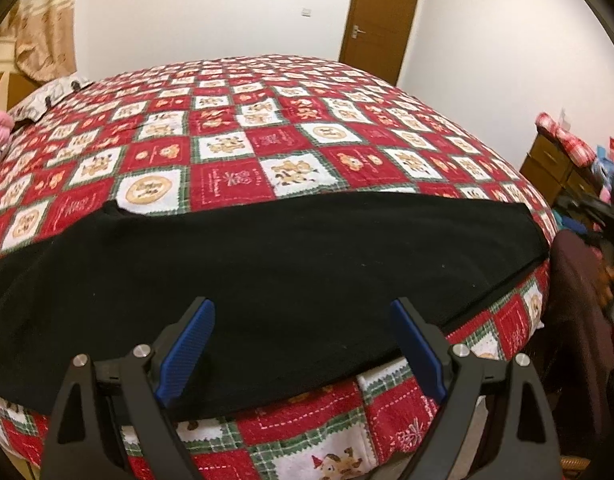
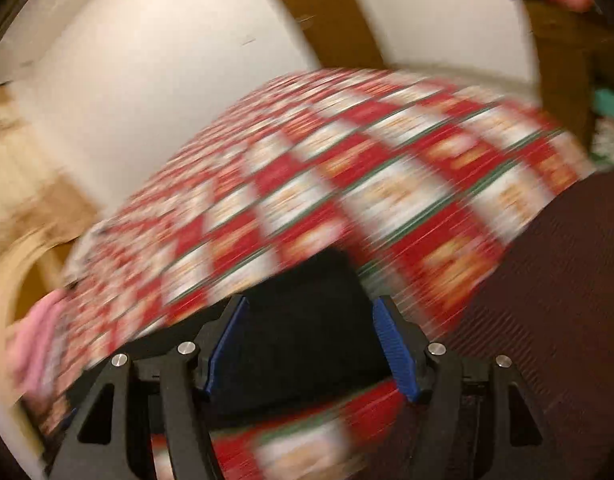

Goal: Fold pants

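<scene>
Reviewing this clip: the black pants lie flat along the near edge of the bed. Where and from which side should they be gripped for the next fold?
Probably the end hem of the black pants, the squared right end in the left wrist view. Come in low from the bed's near right edge: there the cloth lies flat with a free border to pinch. The left gripper is open above the middle.

bed [image 1: 267, 128]: red-white checked quilt | pants [image 1: 267, 272]: black, flat along near edge | pillow [image 1: 51, 92]: far left corner
</scene>
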Demonstrator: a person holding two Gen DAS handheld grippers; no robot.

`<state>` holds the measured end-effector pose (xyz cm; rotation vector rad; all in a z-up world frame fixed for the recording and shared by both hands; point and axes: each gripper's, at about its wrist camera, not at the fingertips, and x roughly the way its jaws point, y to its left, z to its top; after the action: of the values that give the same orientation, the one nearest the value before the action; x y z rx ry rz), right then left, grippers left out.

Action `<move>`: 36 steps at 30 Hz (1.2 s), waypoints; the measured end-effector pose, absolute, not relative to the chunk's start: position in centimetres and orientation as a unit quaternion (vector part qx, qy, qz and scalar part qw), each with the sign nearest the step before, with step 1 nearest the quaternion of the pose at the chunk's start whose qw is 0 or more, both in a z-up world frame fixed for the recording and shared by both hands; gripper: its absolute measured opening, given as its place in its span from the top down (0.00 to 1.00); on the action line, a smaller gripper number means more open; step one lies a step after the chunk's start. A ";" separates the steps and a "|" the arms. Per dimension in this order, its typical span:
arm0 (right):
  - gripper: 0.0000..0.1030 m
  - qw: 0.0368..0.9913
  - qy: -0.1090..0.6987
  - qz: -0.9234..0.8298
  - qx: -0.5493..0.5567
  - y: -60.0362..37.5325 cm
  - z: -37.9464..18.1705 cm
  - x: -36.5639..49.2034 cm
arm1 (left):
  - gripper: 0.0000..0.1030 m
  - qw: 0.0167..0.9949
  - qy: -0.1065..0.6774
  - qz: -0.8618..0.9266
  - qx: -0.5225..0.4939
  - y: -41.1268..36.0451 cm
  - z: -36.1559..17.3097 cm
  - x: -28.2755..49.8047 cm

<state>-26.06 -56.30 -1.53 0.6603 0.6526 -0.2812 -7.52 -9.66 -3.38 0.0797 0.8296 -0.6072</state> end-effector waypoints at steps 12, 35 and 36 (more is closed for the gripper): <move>0.36 0.843 0.420 0.053 0.333 -38.1 -8.6 -21.1 | 0.11 0.886 0.368 -0.270 0.080 -7.5 -3.9 -9.4; 0.96 0.827 0.362 -0.029 0.430 -41.7 -8.8 -21.6 | 0.11 0.880 0.385 -0.275 0.037 -4.3 -5.1 -9.6; 0.96 0.832 0.361 -0.028 0.420 -41.6 -8.3 -21.8 | 0.11 0.881 0.383 -0.275 0.038 -4.3 -4.9 -9.6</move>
<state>-21.77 -41.64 -8.29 0.8893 0.7655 -0.0604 -9.59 -4.26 -4.95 0.0802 0.7973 -0.5723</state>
